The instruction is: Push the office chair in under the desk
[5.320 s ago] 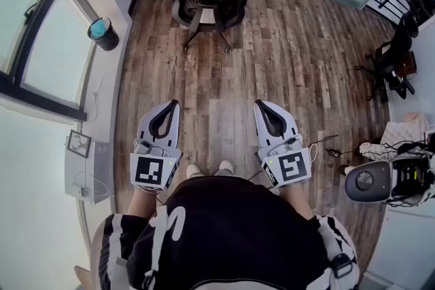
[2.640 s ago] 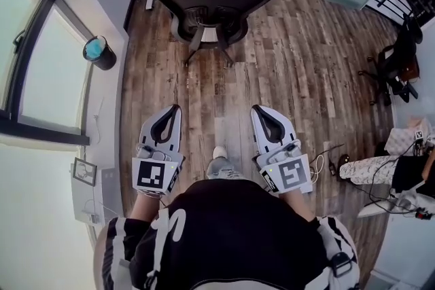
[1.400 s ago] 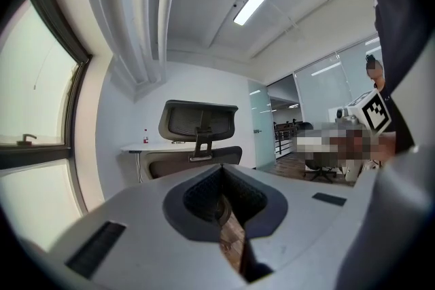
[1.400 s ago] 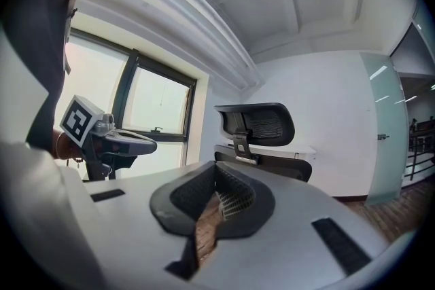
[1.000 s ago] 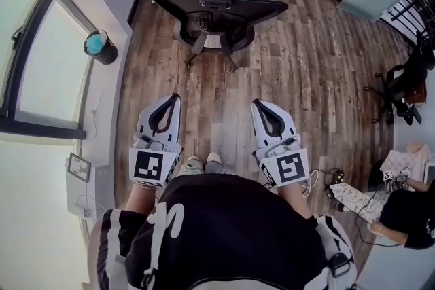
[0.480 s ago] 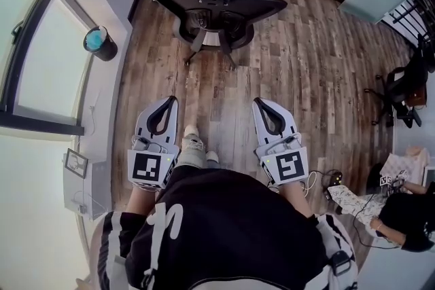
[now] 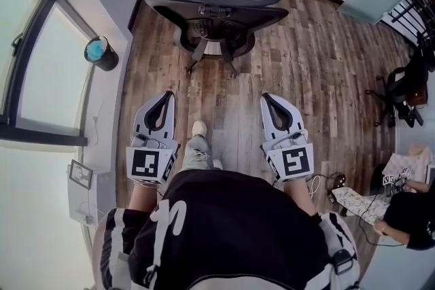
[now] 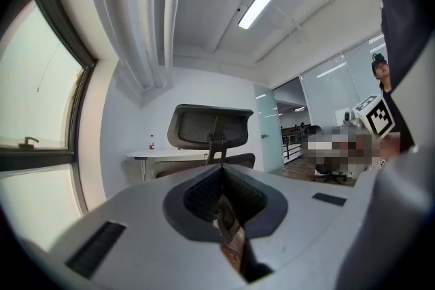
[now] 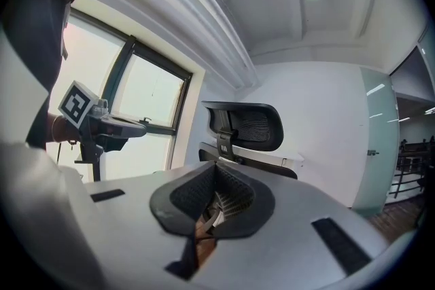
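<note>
Your left tongs [image 7: 167, 94] and right tongs [image 7: 267, 96] are both clenched on nothing, their jaws pressed together. They are held level and side by side above the wooden floor [image 7: 306, 64], pointing toward the far wall. Between them, one shoe [image 7: 198, 128] is planted on the boards ahead of you. The black office chair [image 7: 216, 0] stands at the far end of the room, well apart from both tongs, with its mesh back and headrest turned toward you. It stands roughly in line with the gap between the tongs. Just beyond it, the white worktop [image 8: 153, 155] runs along the far wall. The views do not show whether the seat already reaches under its edge. On the left, a dark bin with a blue lining [image 7: 102, 53] stands beside the large window [image 7: 41, 78]. At the far right stands a second dark chair [image 7: 399, 71], and another person [image 7: 406, 214] is low at the near right edge.
</note>
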`<state>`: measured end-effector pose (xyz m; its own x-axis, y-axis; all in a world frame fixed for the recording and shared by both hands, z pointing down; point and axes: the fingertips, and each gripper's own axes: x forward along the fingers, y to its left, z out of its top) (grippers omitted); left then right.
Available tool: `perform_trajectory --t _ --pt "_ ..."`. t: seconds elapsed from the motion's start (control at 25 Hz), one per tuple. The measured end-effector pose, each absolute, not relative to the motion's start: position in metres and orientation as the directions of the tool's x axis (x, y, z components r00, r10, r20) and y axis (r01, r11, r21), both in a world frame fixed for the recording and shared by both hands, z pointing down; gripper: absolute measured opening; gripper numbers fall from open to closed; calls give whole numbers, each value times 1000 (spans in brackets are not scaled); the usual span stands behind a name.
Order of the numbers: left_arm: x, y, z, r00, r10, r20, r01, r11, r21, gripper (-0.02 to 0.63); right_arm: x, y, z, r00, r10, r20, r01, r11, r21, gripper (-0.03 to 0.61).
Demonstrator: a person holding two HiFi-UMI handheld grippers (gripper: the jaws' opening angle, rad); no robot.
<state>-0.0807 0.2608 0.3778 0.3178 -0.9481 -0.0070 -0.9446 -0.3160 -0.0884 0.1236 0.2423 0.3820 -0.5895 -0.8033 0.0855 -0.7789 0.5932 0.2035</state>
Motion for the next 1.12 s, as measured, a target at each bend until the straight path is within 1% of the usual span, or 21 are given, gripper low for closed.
perform_trajectory --t 0.44,0.72,0.88,0.92,1.0,1.12 --pt "-97 202 363 326 -945 -36 -942 -322 -89 8 125 188 371 -541 -838 77 -800 540 260 9" --pt "-103 167 349 349 -936 -38 -928 -340 -151 11 127 153 356 -524 -850 61 -798 515 313 11" --pt "-102 147 341 372 -928 -38 -916 -360 -175 84 134 135 346 -504 -863 43 -811 489 322 14" --pt "-104 142 339 374 -927 -42 -915 -361 -180 91 134 130 344 -501 -864 43 -810 486 329 24" --pt "-109 131 337 375 -926 -45 -912 -360 -195 101 134 120 342 -499 -865 46 -806 483 343 79" --pt "-116 115 332 370 -928 -48 -910 -351 -221 115 133 105 337 -492 -870 38 -804 471 364 91"
